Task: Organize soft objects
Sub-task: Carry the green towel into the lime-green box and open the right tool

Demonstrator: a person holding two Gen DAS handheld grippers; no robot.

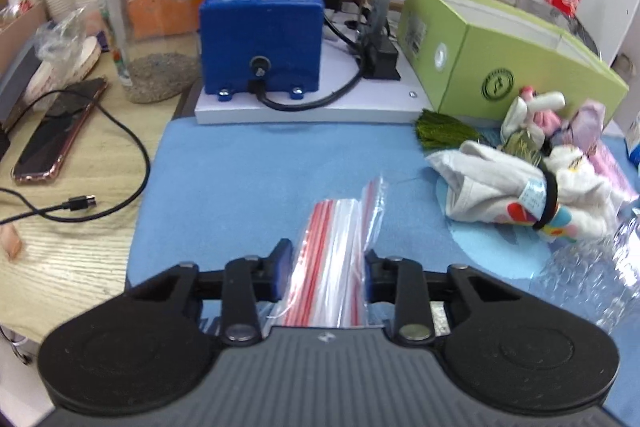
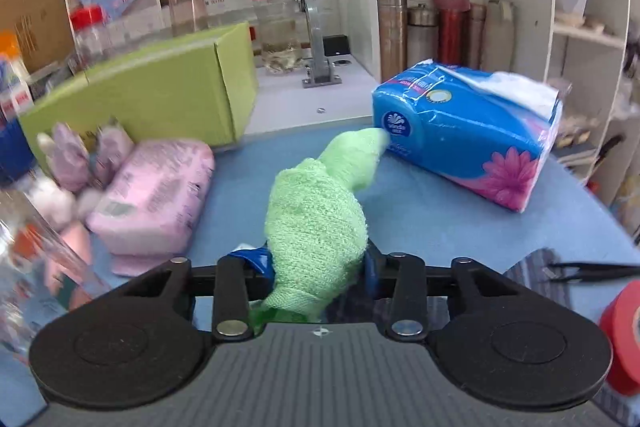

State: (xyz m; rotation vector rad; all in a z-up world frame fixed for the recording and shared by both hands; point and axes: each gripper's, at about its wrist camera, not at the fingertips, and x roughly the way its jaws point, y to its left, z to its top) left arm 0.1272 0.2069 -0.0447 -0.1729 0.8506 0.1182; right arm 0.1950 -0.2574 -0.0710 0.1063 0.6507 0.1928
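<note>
Left gripper (image 1: 326,261): closed on a stack of red-striped zip bags (image 1: 332,259), which is held between the blue fingers above the blue mat (image 1: 240,179).
Right gripper (image 2: 318,265): clamped on a rolled green towel (image 2: 316,211); its far tip is pointed at, and seems just to touch, the blue tissue pack (image 2: 468,143).
Progress: judged early to middle. One soft item and the bags are in hand, but nothing is seen packed or placed yet.
Left to do: the green towel is probably to be bagged or set down in order. A white printed cloth bundle (image 1: 516,195) bound with a black band, a plush rabbit (image 1: 532,111) and a pink soft pack (image 2: 156,195) are seen lying loose on the mat.
Surroundings: a green box (image 1: 500,67) is set behind the soft pile, and a blue machine (image 1: 260,39) on a white base stands at the back. A phone (image 1: 60,135) and a black cable (image 1: 120,163) lie on the wooden table.
In the way: a crumpled clear plastic bottle (image 1: 592,267) lies near the cloth bundle. The tissue pack lies ahead of the towel, and a roll of red tape (image 2: 624,331) sits by the right gripper.
</note>
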